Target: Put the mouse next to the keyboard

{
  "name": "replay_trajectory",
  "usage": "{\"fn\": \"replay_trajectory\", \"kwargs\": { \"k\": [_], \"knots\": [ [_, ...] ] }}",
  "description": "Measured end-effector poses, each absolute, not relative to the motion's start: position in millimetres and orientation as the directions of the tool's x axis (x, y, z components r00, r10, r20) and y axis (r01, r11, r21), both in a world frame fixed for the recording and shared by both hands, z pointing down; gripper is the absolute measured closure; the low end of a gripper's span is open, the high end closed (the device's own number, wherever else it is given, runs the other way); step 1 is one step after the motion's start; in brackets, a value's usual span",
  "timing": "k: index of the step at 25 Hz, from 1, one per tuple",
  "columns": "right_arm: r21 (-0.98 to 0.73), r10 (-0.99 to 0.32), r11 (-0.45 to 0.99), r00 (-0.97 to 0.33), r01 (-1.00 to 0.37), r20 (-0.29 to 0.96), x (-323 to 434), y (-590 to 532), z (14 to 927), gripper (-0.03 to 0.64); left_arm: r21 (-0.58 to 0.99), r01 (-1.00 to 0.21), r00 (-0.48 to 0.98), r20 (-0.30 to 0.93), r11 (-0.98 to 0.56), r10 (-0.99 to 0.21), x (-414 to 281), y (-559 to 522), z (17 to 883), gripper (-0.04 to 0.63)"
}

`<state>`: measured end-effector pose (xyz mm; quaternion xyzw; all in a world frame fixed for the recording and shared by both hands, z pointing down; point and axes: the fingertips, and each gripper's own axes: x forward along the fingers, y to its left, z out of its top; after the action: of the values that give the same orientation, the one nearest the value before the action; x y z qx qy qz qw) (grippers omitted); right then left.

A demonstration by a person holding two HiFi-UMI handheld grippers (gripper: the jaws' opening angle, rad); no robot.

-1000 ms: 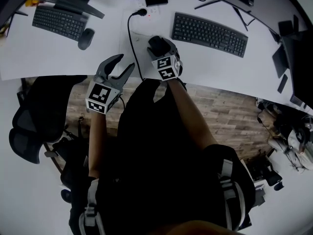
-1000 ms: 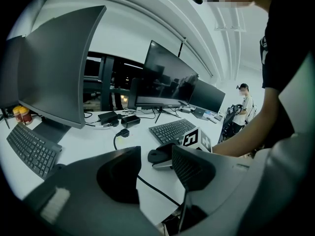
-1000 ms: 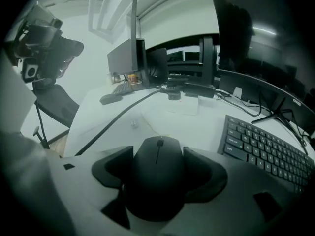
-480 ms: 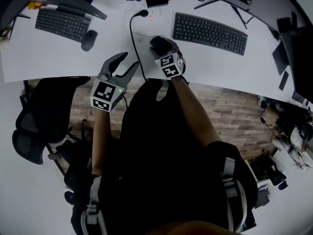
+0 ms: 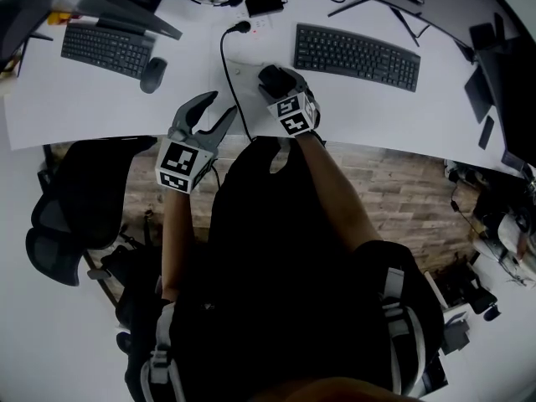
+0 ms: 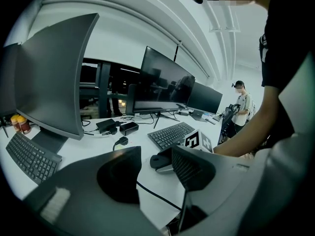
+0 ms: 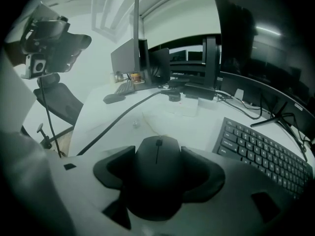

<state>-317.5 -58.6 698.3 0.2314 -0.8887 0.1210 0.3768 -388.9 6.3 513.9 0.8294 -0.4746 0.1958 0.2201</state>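
Note:
A black mouse lies on the white desk, just left of the black keyboard and a short gap from it. My right gripper reaches over the desk's front edge and is shut on the mouse, one jaw on each side. The right gripper view shows the mouse filling the gap between the jaws, with the keyboard to its right. My left gripper hangs open over the desk's front edge, nothing between its fingers. From the left gripper view the mouse shows beyond the jaws.
A black cable runs across the desk between the two grippers. A second keyboard and a second mouse lie at the far left. Power bricks and monitor stands line the back. An office chair stands at the left.
Both grippers have shifted only slightly. The right gripper stays round the mouse at the same spot on the desk.

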Motion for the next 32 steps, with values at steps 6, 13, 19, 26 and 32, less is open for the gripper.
{"fn": "replay_trajectory", "kwargs": {
  "k": [6, 13, 19, 26, 32],
  "knots": [
    [-0.027, -0.343, 0.855, -0.603, -0.518, 0.720, -307, -63, 689, 0.322, 0.169, -0.874, 0.471, 0.523, -0.456, -0.711, -390, 5, 508, 0.403],
    [-0.011, -0.378, 0.840, -0.601, -0.542, 0.704, -301, -67, 676, 0.324, 0.163, -0.871, 0.478, 0.506, -0.464, -0.718, -391, 2, 499, 0.403],
    [0.008, -0.422, 0.821, -0.597, -0.571, 0.682, -293, -74, 659, 0.324, 0.159, -0.853, 0.504, 0.494, -0.497, -0.708, -379, -2, 494, 0.405],
    [0.001, -0.439, 0.816, -0.617, -0.579, 0.653, -276, -77, 641, 0.322, 0.143, -0.845, 0.513, 0.484, -0.515, -0.709, -361, -13, 486, 0.405],
    [-0.003, -0.449, 0.808, -0.619, -0.589, 0.644, -247, -81, 633, 0.324, 0.133, -0.848, 0.509, 0.476, -0.513, -0.717, -343, -24, 477, 0.407]
  ]
}}
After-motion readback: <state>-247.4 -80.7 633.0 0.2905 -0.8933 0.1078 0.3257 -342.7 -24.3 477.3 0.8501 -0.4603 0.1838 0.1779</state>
